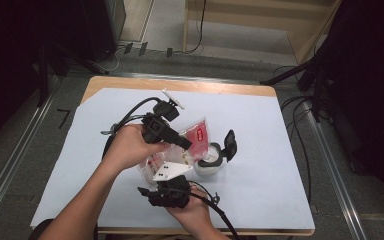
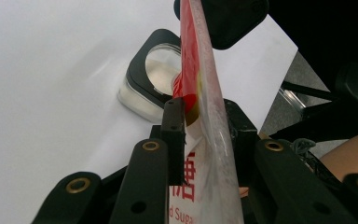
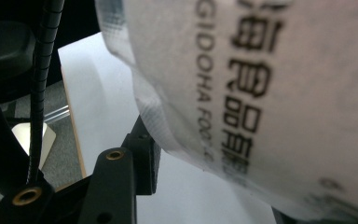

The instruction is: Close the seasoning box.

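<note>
A clear sugar bag [image 1: 198, 134] with a red label hangs tilted over the table, its open end down over a small jar [image 1: 209, 163]. The jar has a black rim, white contents and a flip lid [image 1: 229, 145] standing open. My left gripper [image 1: 184, 144] comes in from the upper left and is shut on the bag's middle; in the left gripper view both pads pinch the bag [image 2: 205, 70] above the jar [image 2: 156, 74]. My right gripper [image 1: 166, 176] is at the bag's lower end. There the bag [image 3: 261, 93] lies against the one fingertip [image 3: 142, 158] that shows and hides the other.
A white sheet [image 1: 260, 130] covers the wooden table. Black stands and cables ring the table on the floor, with a wooden frame behind. Both forearms come in from the near edge.
</note>
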